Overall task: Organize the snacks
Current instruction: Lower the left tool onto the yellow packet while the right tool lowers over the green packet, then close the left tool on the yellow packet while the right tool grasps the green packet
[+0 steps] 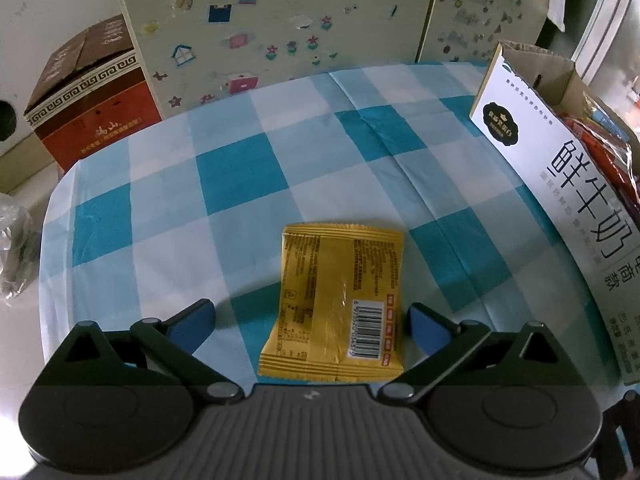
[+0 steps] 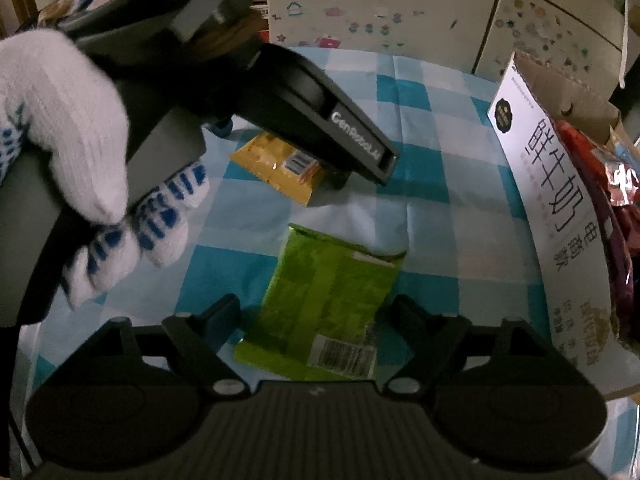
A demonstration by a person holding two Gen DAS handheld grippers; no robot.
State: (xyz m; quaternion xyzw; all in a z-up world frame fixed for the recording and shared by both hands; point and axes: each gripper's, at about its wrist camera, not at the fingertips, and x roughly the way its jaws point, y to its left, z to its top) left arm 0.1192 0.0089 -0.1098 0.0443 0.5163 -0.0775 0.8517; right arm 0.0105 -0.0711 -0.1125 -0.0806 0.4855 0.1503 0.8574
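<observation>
Where packets lie, carton point(image 1: 560, 200) beside.

Yellow snack packet point(image 1: 336, 304): glossy plastic film, crimped end seams.
Green snack packet point(image 2: 324, 304): shiny crinkled foil-like film.
Checked tablecloth point(image 1: 248, 176): matt woven cloth, creased.
White milk carton box point(image 1: 560, 184): matt printed cardboard, raw brown inside.
Left gripper point(image 1: 310, 320): matt black plastic, blue rubbery pads.
Glove point(image 2: 68, 128): knitted cotton, blue grip dots.
</observation>
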